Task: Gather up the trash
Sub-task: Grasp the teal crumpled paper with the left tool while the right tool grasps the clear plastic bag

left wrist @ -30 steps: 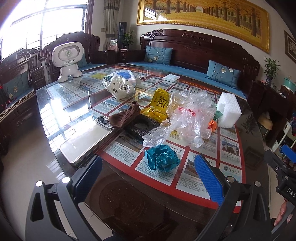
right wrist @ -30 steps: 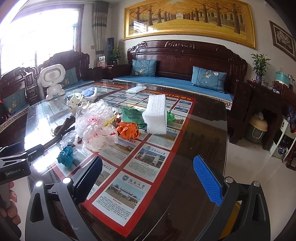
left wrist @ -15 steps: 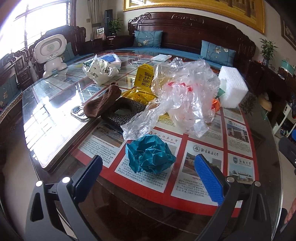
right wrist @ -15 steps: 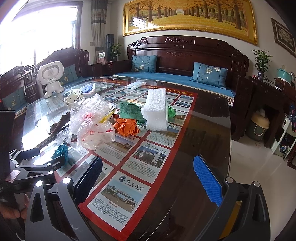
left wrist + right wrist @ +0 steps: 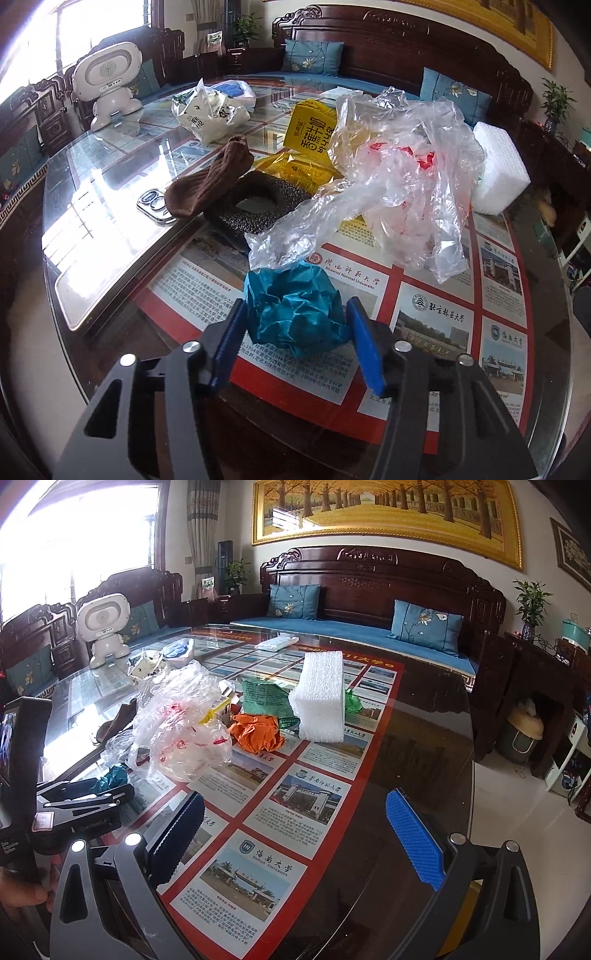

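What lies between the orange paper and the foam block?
A green packet lies between orange paper and foam block, seen in the right wrist view.

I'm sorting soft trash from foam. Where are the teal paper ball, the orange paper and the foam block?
teal paper ball (image 5: 295, 314), left wrist view, crumpled middle
orange paper (image 5: 256, 731), right wrist view, centre of the wad
foam block (image 5: 319, 701), right wrist view, top face

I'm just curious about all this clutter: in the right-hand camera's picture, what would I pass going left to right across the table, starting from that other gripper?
left gripper closing around the teal paper ball → clear plastic bag → orange crumpled paper → white foam block
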`<state>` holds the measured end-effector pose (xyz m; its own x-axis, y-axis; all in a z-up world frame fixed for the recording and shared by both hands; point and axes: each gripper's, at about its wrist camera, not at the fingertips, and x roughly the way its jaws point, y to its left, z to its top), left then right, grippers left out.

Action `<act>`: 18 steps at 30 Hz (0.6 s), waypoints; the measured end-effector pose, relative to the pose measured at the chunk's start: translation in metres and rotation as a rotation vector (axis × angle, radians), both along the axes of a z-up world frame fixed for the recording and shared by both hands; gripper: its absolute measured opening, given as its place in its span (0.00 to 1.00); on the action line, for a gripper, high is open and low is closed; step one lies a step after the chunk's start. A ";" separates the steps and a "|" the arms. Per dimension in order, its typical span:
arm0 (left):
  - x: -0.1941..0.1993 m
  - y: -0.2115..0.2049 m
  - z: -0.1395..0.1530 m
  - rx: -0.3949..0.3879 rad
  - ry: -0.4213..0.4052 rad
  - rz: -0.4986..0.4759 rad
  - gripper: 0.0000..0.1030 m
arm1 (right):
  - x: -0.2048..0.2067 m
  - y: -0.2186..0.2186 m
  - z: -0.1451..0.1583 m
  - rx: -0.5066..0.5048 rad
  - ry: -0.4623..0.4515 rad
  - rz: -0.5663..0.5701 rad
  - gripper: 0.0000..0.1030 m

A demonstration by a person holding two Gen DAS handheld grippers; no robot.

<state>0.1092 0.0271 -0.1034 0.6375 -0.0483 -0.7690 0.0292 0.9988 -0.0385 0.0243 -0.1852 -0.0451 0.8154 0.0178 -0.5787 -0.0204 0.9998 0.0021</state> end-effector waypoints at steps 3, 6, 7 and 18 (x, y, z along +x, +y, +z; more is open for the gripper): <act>-0.003 0.005 0.000 -0.037 -0.007 -0.010 0.44 | 0.003 0.004 -0.002 0.016 0.013 0.024 0.92; -0.006 0.011 0.002 -0.104 -0.021 -0.040 0.40 | 0.010 0.012 -0.007 0.026 0.041 0.071 0.92; -0.007 0.012 0.002 -0.113 -0.026 -0.048 0.40 | 0.012 0.015 -0.008 0.029 0.044 0.082 0.92; -0.019 0.048 0.019 -0.283 -0.073 -0.137 0.39 | 0.052 0.046 0.001 0.193 0.139 0.272 0.92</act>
<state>0.0903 0.0756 -0.0849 0.6631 -0.3427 -0.6655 0.1757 0.9355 -0.3066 0.0759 -0.1396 -0.0445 0.6795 0.3430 -0.6486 -0.2715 0.9388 0.2120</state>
